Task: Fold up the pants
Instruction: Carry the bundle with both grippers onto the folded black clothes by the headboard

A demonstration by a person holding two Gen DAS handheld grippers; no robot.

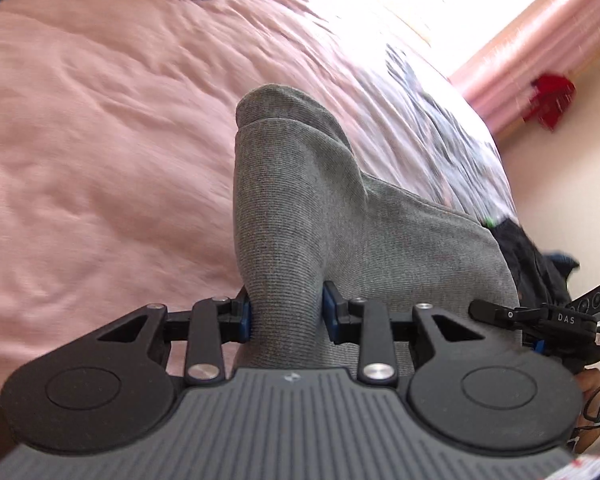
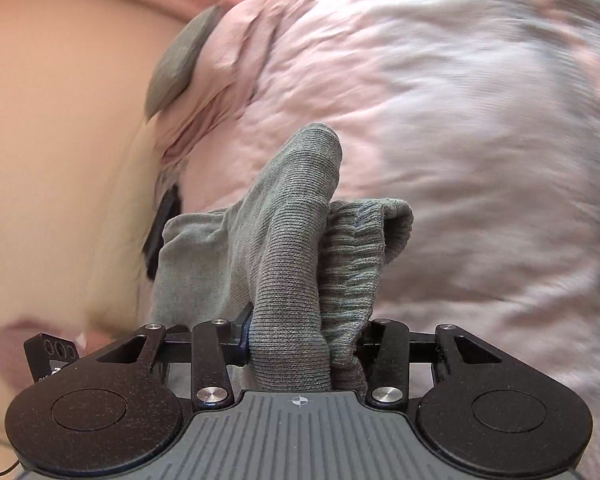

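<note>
Clearly the grey ribbed-knit pants (image 1: 300, 208) hang bunched between both tools, above the crumpled pink bedspread (image 1: 100, 140) lying ahead of them. Their cloth runs sideways from the left gripper (image 1: 287, 312), which pinches a thick fold, toward the right gripper (image 2: 304, 340), clamped on the gathered waistband edge. Judging by this, the span between them sets the fold line.
</note>
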